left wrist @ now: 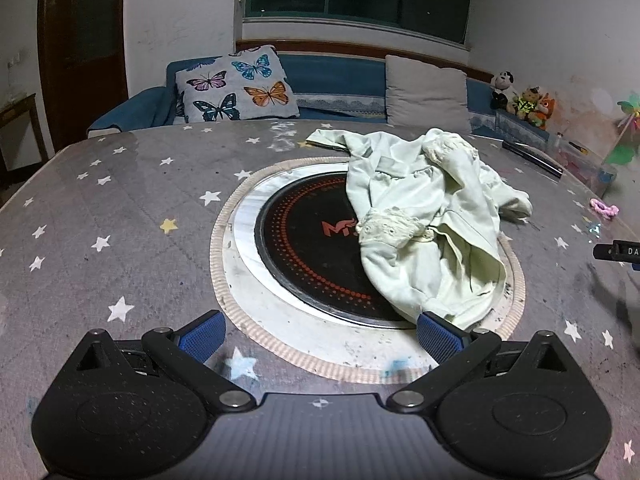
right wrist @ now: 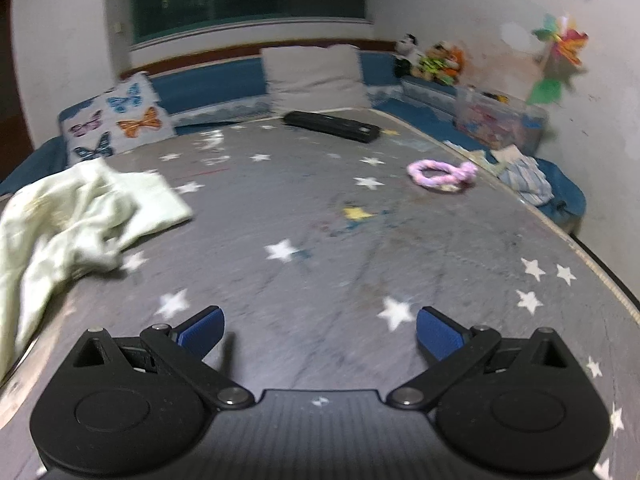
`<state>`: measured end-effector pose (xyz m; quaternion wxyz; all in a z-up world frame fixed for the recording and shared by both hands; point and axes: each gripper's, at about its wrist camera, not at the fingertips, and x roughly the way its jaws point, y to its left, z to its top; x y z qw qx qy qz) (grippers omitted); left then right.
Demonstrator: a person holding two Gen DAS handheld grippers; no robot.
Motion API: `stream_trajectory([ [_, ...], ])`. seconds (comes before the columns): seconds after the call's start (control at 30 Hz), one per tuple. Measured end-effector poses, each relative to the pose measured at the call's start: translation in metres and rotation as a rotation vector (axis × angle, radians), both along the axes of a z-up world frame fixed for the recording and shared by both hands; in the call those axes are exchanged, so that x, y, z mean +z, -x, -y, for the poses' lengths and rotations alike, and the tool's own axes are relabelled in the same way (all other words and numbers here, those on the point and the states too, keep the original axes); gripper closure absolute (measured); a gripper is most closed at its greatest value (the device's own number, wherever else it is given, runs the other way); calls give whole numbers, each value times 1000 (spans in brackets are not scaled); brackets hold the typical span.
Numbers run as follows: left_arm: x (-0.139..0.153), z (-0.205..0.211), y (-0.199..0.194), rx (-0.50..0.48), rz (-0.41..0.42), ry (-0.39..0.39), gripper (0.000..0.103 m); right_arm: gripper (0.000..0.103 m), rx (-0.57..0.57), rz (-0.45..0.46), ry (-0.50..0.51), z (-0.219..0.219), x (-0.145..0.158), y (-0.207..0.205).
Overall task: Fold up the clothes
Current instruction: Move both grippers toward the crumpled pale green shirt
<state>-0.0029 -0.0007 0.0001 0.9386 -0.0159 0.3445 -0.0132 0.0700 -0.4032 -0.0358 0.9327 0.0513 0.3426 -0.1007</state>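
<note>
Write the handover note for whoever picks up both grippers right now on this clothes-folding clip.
Left gripper: jaws open, empty, low over the table, just short of the near hem of the garment.
Right gripper: jaws open, empty, over bare tabletop to the right of the garment; its view is blurred.
Garment: pale green, crumpled in a heap, partly covering the round black cooktop set in the table's middle.
Also on the table: pink ring toy, black bar-shaped object.
Done: nothing folded.
Left: grasp, spread flat, fold.
</note>
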Motion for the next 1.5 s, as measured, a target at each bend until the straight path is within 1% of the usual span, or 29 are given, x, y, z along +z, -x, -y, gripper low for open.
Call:
stream_trajectory([
  [0.2, 0, 2, 7, -20, 3, 19, 0, 0, -36, 0, -44, 1, 8, 14],
  [0.27, 0, 2, 9, -26, 3, 25, 0, 0, -37, 17, -3, -13, 11, 20],
  [0.33, 1, 3, 12, -33, 4, 31, 0, 0, -28, 43, 53, -47, 19, 35],
  [0.37, 1, 3, 13, -35, 5, 32, 0, 0, -28, 46, 62, -62, 24, 32],
  [0.5, 1, 6, 16, -53, 5, 31, 0, 0, -27, 57, 51, -84, 26, 25],
  [0.57, 0, 8, 17, -62, 0, 26, 0, 0, -18, 59, 35, -88, 29, 24],
  [0.6, 0, 9, 17, -66, -1, 25, 0, 0, 45, 72, 37, -86, 27, 45],
  [0.63, -1, 11, 18, -69, -1, 25, 0, 0, 84, 76, 46, -87, 24, 56],
  [0.73, -1, 15, 17, -80, -3, 25, 0, 0, 158, 79, 64, -85, 24, 73],
  [0.8, -1, 18, 16, -87, -3, 22, 0, 0, 188, 87, 69, -88, 22, 81],
  [0.97, -3, 24, 11, -88, -12, 14, 0, 0, 234, 78, 33, -96, 23, 91],
  [1.2, -6, 26, 5, -95, -23, 15, 0, 0, 247, 30, -5, -101, 20, 90],
  [1.5, -8, 32, -2, -110, -35, 4, 0, 0, 305, -17, 14, -114, 17, 85],
])
